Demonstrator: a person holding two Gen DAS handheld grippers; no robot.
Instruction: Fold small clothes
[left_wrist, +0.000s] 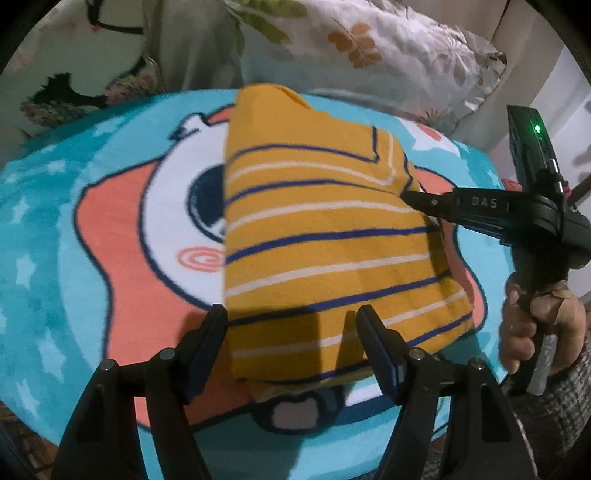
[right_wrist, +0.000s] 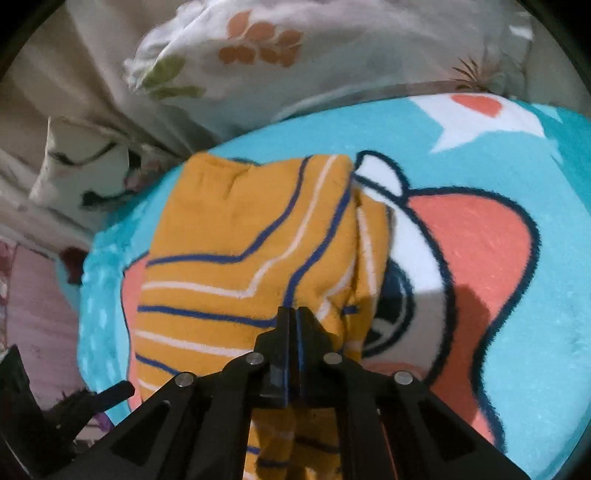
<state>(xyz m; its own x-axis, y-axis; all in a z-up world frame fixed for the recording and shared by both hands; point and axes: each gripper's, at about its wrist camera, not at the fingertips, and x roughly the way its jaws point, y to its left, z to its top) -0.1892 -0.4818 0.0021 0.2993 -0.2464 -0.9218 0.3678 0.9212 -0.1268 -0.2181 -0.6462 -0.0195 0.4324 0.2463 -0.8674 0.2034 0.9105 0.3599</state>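
A yellow garment (left_wrist: 317, 236) with blue and white stripes lies folded on a turquoise cartoon blanket (left_wrist: 48, 280). My left gripper (left_wrist: 291, 317) is open at the garment's near edge, its fingers standing either side of the cloth without pressing it. My right gripper (left_wrist: 410, 195) comes in from the right with its tip at the garment's right edge, beside the folded sleeve. In the right wrist view the garment (right_wrist: 229, 236) fills the middle, and the right gripper (right_wrist: 295, 312) is shut just over it. I see no cloth between its pads.
A floral pillow (left_wrist: 369, 48) and rumpled pale bedding (right_wrist: 74, 122) lie beyond the blanket's far edge. A hand (left_wrist: 524, 325) holds the right gripper's handle at the right. Part of the left gripper (right_wrist: 110, 393) shows at the right wrist view's lower left. Pink fabric (right_wrist: 37, 314) lies at the left.
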